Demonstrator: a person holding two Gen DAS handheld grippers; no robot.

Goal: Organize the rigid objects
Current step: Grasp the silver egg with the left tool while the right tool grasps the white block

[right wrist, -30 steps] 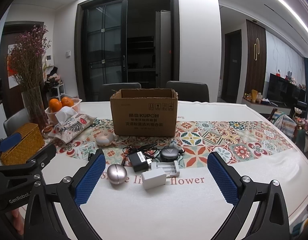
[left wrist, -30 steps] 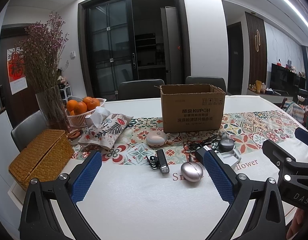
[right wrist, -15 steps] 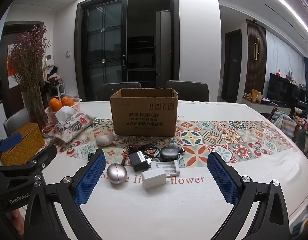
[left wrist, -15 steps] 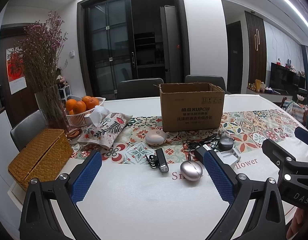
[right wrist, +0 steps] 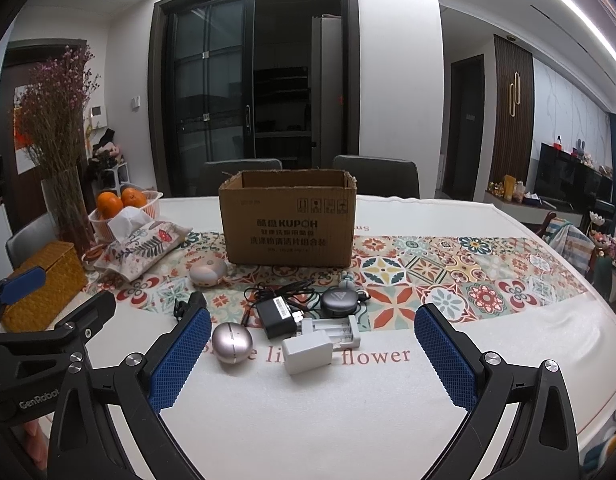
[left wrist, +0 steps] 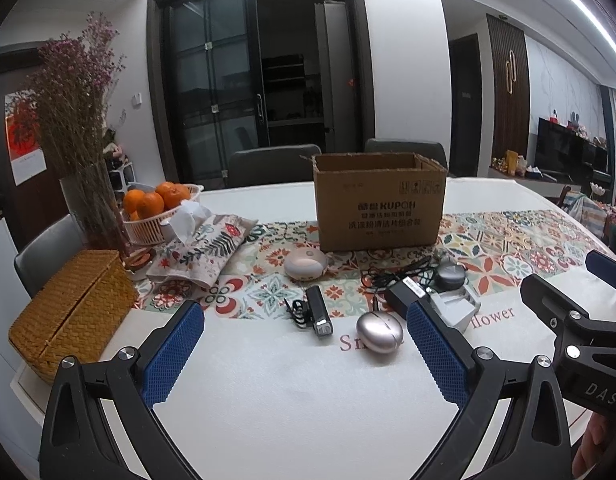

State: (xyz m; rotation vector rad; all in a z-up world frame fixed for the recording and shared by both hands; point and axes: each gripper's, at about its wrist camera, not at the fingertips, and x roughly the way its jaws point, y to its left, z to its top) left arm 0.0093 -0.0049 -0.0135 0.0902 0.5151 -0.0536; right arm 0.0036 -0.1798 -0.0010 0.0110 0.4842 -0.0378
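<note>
Blue-padded jaws on both grippers stand wide apart, grasping nothing, above the white counter (right wrist: pixel 308 420). Between the left gripper (left wrist: pixel 304 350) jaws lie a black stick-shaped device (left wrist: pixel 319 310) and a silver egg-shaped case (left wrist: pixel 379 333). Between the right gripper (right wrist: pixel 312 350) jaws sit a white adapter (right wrist: pixel 308 354), a battery charger (right wrist: pixel 335 330) and a black power brick (right wrist: pixel 277 316). Beyond them all stands an open cardboard box (right wrist: pixel 288 224).

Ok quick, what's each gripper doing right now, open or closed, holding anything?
Left gripper: open, holding nothing, above the table.
Right gripper: open, holding nothing, above the table.
</note>
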